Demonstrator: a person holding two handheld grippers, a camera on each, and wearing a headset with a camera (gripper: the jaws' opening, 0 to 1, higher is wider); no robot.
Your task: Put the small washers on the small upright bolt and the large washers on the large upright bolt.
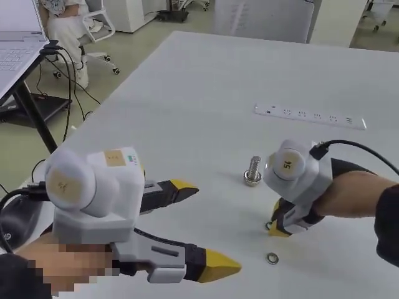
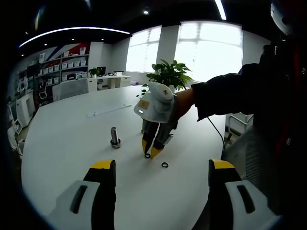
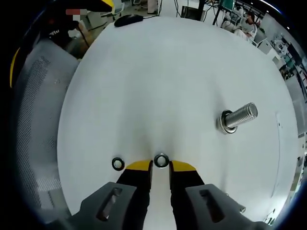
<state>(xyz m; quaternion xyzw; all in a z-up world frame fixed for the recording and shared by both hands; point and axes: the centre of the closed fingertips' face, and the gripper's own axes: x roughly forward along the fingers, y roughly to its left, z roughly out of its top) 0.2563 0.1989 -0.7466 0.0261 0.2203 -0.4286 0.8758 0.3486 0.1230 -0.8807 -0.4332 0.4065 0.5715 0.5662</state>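
A threaded upright bolt (image 1: pixel 253 170) with washers at its base stands mid-table; the right gripper view has this bolt (image 3: pixel 236 118) to the right. My right gripper (image 1: pixel 278 229) points down at the table, its yellow tips closed in on a small washer (image 3: pixel 161 160) that lies flat on the tabletop. A second washer (image 1: pixel 272 257) lies loose just to the side, also washer (image 3: pixel 118 163). My left gripper (image 1: pixel 201 227) hovers at the near left, jaws wide apart and empty. The left gripper view looks at the right gripper (image 2: pixel 152 154) and the bolt (image 2: pixel 115 137).
A white power strip (image 1: pixel 310 116) lies farther back on the white table (image 1: pixel 187 112). A laptop (image 1: pixel 15 37) on a stand and a seated person (image 1: pixel 68 25) are off the table's left edge. A dark mouse (image 3: pixel 127 19) sits near the person's side.
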